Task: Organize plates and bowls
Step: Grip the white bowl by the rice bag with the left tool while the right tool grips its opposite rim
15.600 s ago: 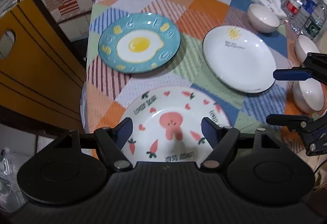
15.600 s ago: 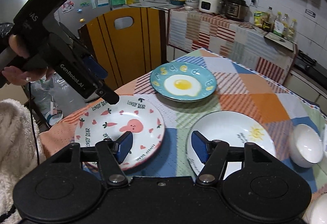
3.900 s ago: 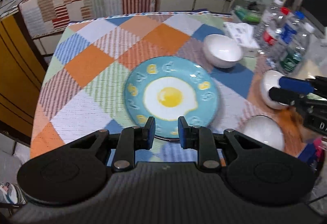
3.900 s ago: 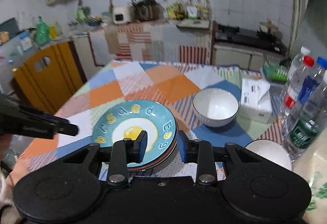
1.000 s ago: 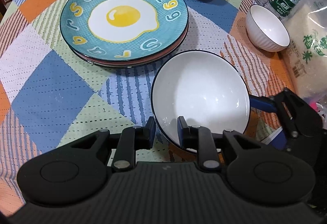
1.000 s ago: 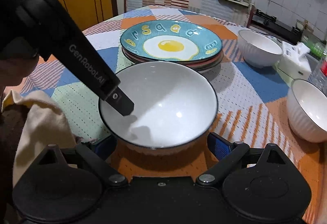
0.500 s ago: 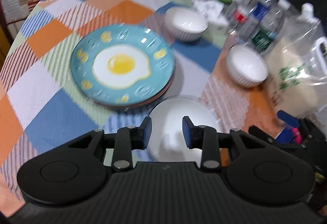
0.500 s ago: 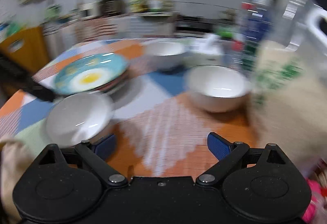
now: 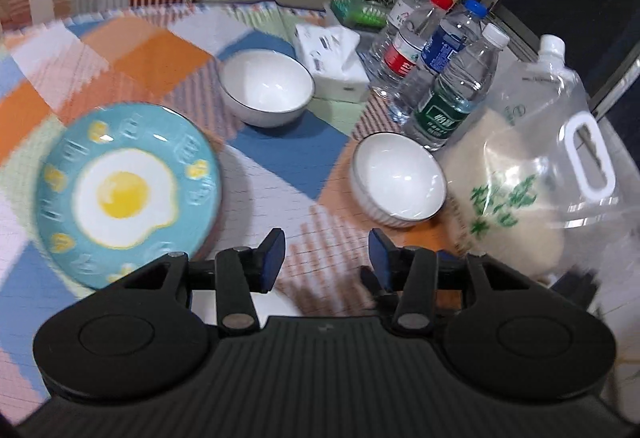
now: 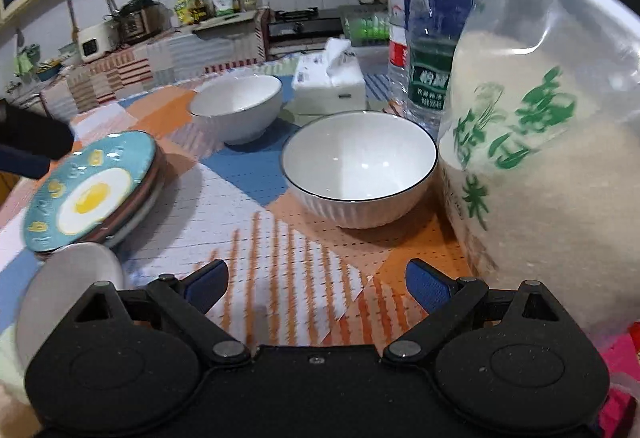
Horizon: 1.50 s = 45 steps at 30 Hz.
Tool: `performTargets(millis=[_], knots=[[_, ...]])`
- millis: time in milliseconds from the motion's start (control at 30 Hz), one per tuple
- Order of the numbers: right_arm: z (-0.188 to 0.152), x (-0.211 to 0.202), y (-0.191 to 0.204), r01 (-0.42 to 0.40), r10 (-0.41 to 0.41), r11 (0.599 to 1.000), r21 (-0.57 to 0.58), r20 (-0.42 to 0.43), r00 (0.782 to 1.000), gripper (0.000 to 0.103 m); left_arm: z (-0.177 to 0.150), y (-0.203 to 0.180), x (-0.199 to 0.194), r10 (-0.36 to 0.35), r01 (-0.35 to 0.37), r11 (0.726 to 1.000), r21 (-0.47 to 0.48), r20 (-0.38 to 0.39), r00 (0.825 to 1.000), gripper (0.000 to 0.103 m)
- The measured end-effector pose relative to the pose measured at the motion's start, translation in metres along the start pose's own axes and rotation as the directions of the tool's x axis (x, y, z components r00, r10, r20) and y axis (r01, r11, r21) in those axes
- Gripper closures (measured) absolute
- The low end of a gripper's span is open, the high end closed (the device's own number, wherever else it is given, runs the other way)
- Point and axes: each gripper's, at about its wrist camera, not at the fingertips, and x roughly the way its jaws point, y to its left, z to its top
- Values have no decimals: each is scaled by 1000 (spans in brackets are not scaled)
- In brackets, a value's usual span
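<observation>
Three white bowls [image 10: 359,168], one plate stack [image 10: 86,194], three bottles [image 9: 452,98].

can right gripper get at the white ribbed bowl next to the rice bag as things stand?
Probably yes: right gripper is open, facing the white ribbed bowl across bare tablecloth. The clear rice bag crowds its right side.

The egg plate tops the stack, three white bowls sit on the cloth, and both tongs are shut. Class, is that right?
Not quite: both tongs are open and empty, the left tongs in the left wrist view, the right tongs in the right wrist view. The rest holds.
</observation>
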Motion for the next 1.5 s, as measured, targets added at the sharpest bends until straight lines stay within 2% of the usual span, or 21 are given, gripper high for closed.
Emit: performTargets(millis=[133, 367, 500, 700, 800, 867, 900, 933, 1133, 1300, 1500], knots=[[-4, 19, -1, 45, -45, 999, 18, 9, 999, 5, 13, -4, 30, -21, 20, 999, -38, -26, 999, 58], [-2, 38, 7, 69, -69, 997, 41, 11, 998, 6, 29, -20, 90, 17, -17, 1000, 1, -46, 999, 58], [2, 42, 13, 96, -97, 995, 12, 58, 994, 6, 38, -25, 122, 35, -34, 999, 22, -68, 997, 58], [1, 55, 16, 118, -117, 993, -6, 65, 991, 6, 41, -27, 153, 44, -42, 999, 25, -93, 995, 62], [0, 58, 15, 113, -113, 994, 2, 73, 991, 6, 43, -28, 161, 35, -32, 999, 27, -99, 995, 69], [-2, 55, 14, 108, -108, 994, 6, 79, 991, 6, 44, -25, 167, 25, -25, 1000, 7, -121, 992, 82], [-2, 55, 13, 107, -107, 994, 7, 78, 991, 7, 45, -22, 168, 1, -3, 1000, -20, -128, 992, 86], [-2, 55, 13, 107, -107, 994, 9, 78, 991, 7, 45, -19, 168, -30, 23, 998, -53, -134, 990, 95], [-5, 53, 12, 104, -105, 994, 10, 75, 992, 7, 42, 0, 164, -103, 76, 983, -166, -159, 982, 94], [-6, 55, 11, 104, -105, 994, 9, 71, 992, 7, 38, 6, 156, -91, 64, 986, -155, -178, 980, 95], [2, 46, 13, 95, -95, 995, -4, 68, 993, 7, 37, 3, 134, -81, 64, 992, -109, -161, 984, 95]])
